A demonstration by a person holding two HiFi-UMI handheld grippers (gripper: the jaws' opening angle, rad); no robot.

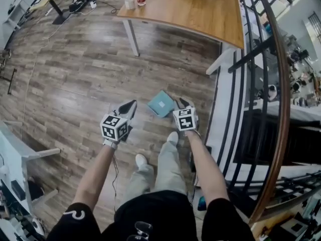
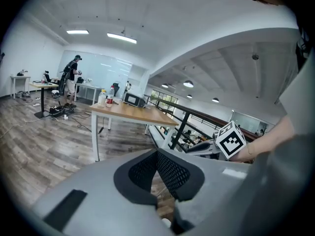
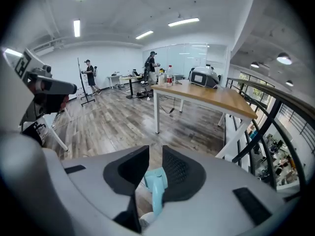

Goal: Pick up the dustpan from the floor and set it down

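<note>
1. I see a grey-brown wood-plank floor (image 1: 75, 74) under the person. A wooden-topped table with white legs (image 1: 200, 11) stands ahead, and a black metal railing with a wooden handrail (image 1: 271, 84) curves along the right.
2. The teal plastic dustpan (image 1: 161, 103) hangs tilted above the planks between my left gripper (image 1: 131, 105) and right gripper (image 1: 181, 103), closer to the right one.
3. Only the right gripper view shows the grip: the jaws are clamped on the dustpan's pale blue handle (image 3: 156, 186).
4. In the left gripper view its jaws meet at the tips with nothing between them.
5. Both gripper views show standing people (image 3: 90, 75) at far desks, whom the head view does not show.
</note>
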